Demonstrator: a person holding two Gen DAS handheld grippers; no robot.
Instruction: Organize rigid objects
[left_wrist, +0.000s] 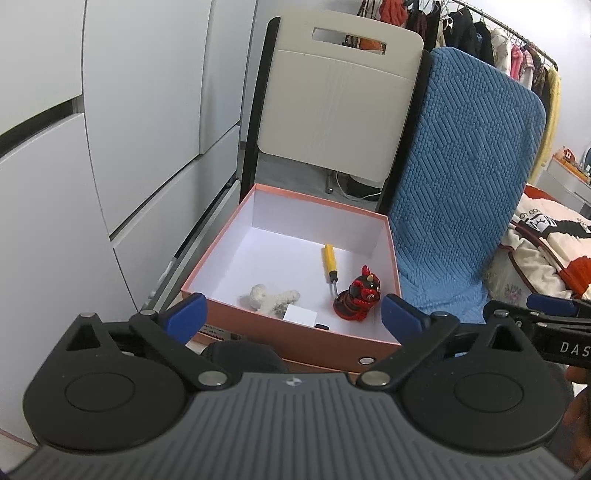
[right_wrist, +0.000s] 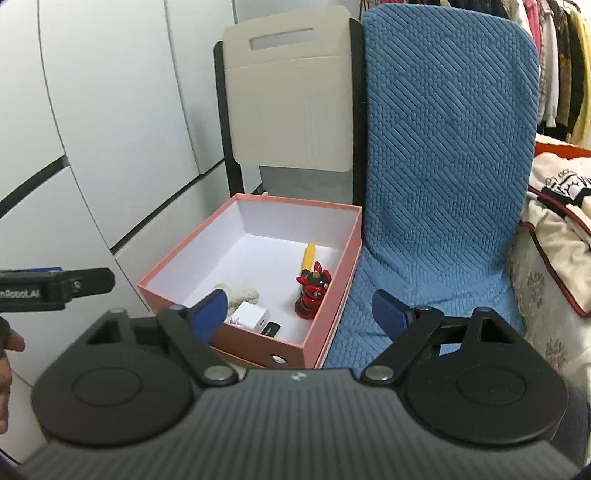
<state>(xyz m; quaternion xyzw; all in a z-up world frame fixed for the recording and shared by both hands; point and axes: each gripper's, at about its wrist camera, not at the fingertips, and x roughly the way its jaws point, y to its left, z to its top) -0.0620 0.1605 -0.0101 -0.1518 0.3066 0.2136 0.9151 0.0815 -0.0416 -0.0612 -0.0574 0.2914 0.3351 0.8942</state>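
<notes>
Pink box is sitting on the beige chair, holding a yellow screwdriver, red figurine, white plush and white charger. We are holding both hand-held grippers released and empty: the left hand-held gripper facing the box squarely and nearer, the right hand-held gripper toward the blue cushion. The screwdriver's long axis is pointing away from us.

Left black two-finger gripper with blue pads: jaws spread wide, nothing between them, held level. Right black two-finger gripper with blue pads: likewise spread wide and empty, alongside the left, tips apart.
</notes>
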